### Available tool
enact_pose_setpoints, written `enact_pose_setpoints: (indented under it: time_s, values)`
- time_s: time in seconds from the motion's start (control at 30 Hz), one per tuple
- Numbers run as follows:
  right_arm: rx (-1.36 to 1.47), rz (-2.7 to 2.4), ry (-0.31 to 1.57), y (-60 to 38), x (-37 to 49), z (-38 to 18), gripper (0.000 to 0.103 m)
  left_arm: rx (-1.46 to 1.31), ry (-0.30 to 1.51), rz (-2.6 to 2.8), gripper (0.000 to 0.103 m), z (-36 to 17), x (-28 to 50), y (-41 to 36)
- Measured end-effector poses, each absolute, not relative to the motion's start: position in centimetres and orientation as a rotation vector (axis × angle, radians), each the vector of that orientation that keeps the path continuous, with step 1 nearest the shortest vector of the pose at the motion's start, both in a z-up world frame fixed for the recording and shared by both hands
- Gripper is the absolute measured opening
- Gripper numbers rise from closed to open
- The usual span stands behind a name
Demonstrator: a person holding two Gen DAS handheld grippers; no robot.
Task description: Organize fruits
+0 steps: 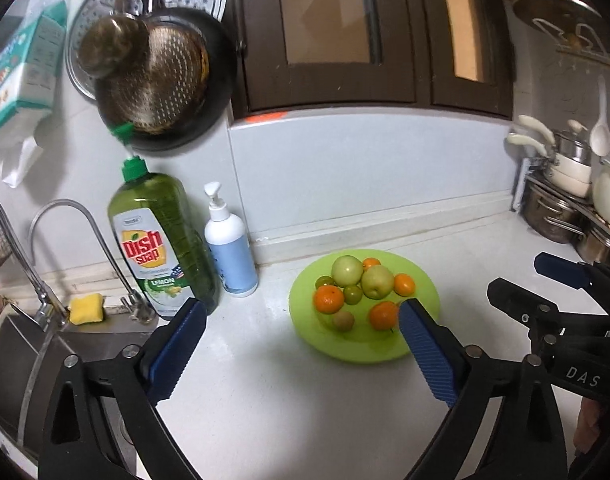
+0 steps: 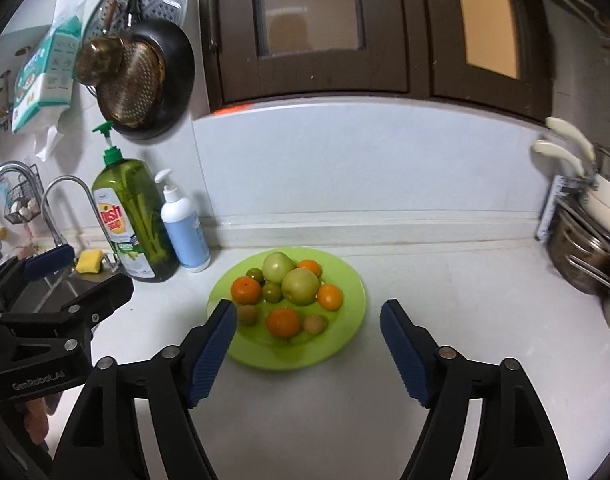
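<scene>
Fruit-laden green plate (image 1: 301, 300) beyond wide-open, empty left tongs (image 1: 301, 344).

Pot rack (image 2: 593, 240) cut off at right edge.

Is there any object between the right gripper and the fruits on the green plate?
Nothing visible is in the way. The right gripper is open and empty, and only bare counter and plate rim lie between it and the fruits. The dish soap bottle stands off to the left.

Both wrist views tilt down over counter (image 1: 265, 400), near; share green plate (image 2: 345, 312), left view further left.
</scene>
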State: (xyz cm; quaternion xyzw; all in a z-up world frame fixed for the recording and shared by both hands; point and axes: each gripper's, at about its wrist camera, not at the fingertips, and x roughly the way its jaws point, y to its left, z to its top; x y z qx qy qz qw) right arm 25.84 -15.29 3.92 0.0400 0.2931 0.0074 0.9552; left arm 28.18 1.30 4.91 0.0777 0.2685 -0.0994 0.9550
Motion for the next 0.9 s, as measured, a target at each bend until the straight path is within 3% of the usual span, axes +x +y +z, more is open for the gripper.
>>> enact_pose_setpoints:
  time_s: [0.9]
  values:
    - [0.03, -0.005, 0.518, -15.9, 6.4, 7.0, 0.088, 0.113, 0.449, -0.119, 0.103, 7.5, 8.4, 1.1]
